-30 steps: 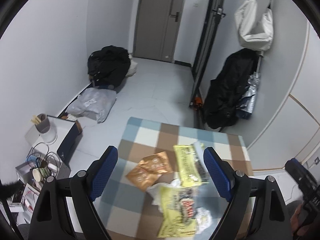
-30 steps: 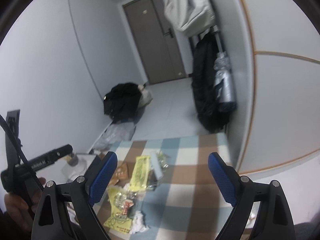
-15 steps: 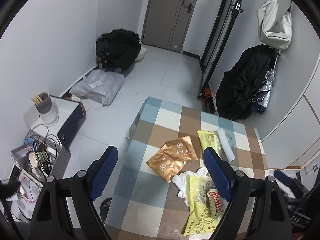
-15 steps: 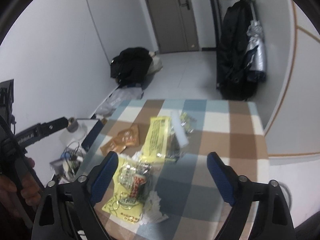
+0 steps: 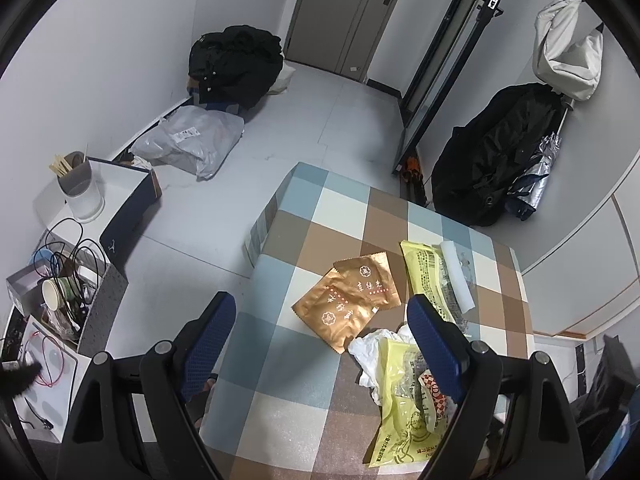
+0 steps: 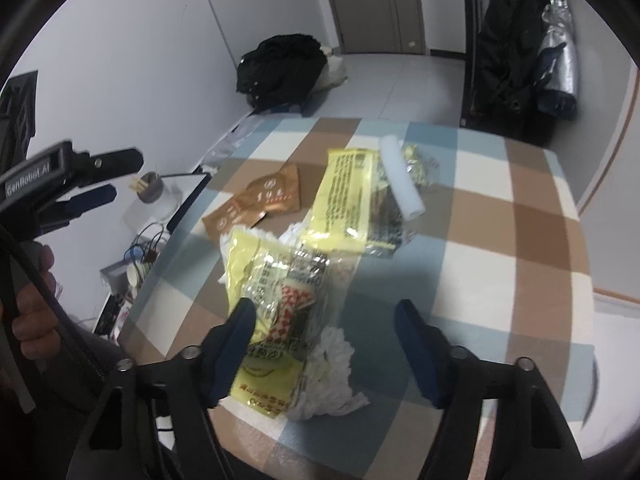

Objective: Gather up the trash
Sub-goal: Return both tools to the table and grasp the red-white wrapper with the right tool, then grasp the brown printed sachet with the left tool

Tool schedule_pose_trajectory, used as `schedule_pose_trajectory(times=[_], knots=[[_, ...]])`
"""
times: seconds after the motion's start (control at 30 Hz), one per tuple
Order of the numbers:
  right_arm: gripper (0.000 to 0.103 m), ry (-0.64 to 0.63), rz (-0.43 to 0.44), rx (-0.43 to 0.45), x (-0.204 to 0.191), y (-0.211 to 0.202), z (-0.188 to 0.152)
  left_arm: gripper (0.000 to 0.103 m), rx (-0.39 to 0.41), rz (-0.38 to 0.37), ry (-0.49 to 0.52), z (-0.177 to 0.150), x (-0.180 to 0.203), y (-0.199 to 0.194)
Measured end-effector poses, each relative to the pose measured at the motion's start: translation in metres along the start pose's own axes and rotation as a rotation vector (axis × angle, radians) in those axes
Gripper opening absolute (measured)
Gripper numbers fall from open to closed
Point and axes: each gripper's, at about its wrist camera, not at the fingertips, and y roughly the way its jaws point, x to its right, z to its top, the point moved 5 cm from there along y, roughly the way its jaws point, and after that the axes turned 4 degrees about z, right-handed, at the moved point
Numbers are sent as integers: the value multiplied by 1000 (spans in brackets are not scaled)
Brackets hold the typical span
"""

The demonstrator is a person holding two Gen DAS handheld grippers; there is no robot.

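Observation:
On the checked table (image 5: 320, 216) lies a heap of trash: a crumpled yellow snack wrapper (image 6: 272, 276) (image 5: 404, 396), white tissue (image 6: 332, 356) (image 5: 372, 348), a second yellow wrapper (image 6: 344, 200) (image 5: 424, 276) with a white roll (image 6: 400, 184) on it, and two brown sachets (image 6: 260, 200) (image 5: 348, 300). My right gripper (image 6: 326, 340) hangs low over the near yellow wrapper. Its jaws are closing, with wrapper and tissue between them and the right pad still clear. My left gripper (image 5: 320, 340) stands open over the table's left part with nothing in it.
Left of the table, a low stand carries a white cup (image 5: 80, 192) and a box of cables (image 5: 68, 280). On the floor behind lie a black bag (image 5: 236, 64) and a grey parcel bag (image 5: 192, 140). A dark coat (image 5: 492, 152) hangs at the right wall.
My right gripper has sunk toward the trash heap and its jaws have narrowed around the near yellow wrapper. The left gripper came down a little and shifted left, its opening unchanged.

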Motion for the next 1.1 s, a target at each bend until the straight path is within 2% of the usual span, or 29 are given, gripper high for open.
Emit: schedule_pose_trajectory(times=[0.1, 0.23, 0.37, 0.5, 0.67, 0.87, 1.1], knots=[[51, -19, 8, -23, -4, 7, -4, 85, -9, 8, 1, 0, -1, 2], [47, -32, 42, -28, -12, 13, -1, 85, -20, 6, 2, -1, -1, 4], [34, -59, 55, -55, -22, 27, 1, 85, -14, 14, 15, -2, -1, 3], [17, -67, 28, -101, -23, 40, -4, 85, -16, 29, 27, -3, -3, 4], [11, -55, 31, -91, -21, 37, -5, 85, -32, 31, 35, -5, -3, 8], [11, -26, 51, -65, -15, 28, -2, 85, -46, 17, 53, -10, -2, 12], [10, -3, 80, -4, -8, 3, 7, 85, -108, 34, 53, -13, -4, 23]])
